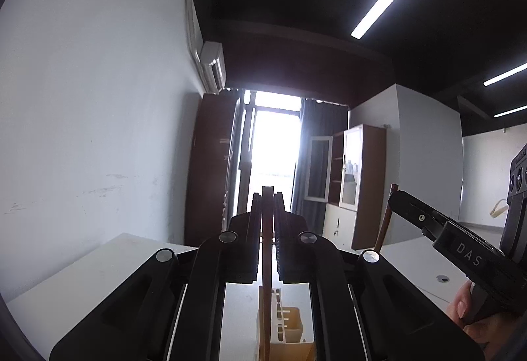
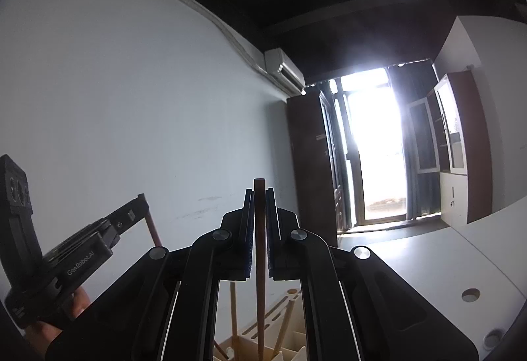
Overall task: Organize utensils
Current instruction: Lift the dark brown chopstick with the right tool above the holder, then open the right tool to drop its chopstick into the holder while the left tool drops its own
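My left gripper (image 1: 267, 196) is shut on a flat brown wooden utensil handle (image 1: 266, 278) that runs down toward a cream utensil holder (image 1: 290, 324) on the white table. My right gripper (image 2: 259, 193) is shut on a dark brown stick-like utensil (image 2: 260, 278) that reaches down into the same cream holder (image 2: 296, 347), where several light wooden utensils (image 2: 233, 311) stand. The right gripper shows at the right of the left wrist view (image 1: 393, 196). The left gripper shows at the left of the right wrist view (image 2: 142, 196).
A white table (image 1: 82, 272) lies below with a cable hole (image 2: 470, 295). A white wall (image 1: 98, 97) stands at the left. A bright doorway (image 1: 273, 150), brown cabinets (image 1: 362, 183) and an air conditioner (image 1: 214, 64) are far behind.
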Demonstrator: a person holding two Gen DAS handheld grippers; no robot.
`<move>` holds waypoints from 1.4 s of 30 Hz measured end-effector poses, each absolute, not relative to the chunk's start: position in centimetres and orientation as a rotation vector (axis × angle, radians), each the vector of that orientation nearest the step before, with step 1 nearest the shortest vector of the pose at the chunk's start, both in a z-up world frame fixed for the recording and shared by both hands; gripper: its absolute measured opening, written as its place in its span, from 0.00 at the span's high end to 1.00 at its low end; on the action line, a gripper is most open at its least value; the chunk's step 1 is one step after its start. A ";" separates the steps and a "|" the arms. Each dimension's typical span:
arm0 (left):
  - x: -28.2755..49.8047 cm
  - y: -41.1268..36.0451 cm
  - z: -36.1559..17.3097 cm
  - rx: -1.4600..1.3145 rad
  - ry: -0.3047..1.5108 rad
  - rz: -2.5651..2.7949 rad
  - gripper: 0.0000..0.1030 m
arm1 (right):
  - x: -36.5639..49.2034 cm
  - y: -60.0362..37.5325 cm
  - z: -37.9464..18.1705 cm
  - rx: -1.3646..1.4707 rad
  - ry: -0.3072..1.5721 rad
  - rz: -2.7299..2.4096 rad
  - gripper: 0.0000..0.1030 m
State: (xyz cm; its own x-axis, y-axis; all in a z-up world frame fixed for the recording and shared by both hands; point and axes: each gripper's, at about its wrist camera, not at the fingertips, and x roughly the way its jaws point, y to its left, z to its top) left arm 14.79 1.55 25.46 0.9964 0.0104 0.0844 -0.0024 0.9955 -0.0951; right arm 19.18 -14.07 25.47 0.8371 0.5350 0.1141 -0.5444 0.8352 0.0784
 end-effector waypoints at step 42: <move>19.6 4.7 22.0 -0.053 0.183 -0.095 0.73 | 22.0 -13.0 21.2 0.040 0.252 0.487 0.74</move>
State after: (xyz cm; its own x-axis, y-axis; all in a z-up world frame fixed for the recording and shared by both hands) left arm 19.63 4.72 21.98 0.9789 -0.0987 -0.1792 0.0890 0.9941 -0.0615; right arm 22.00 -13.03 21.18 0.8536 0.4676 -0.2298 -0.4578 0.8837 0.0974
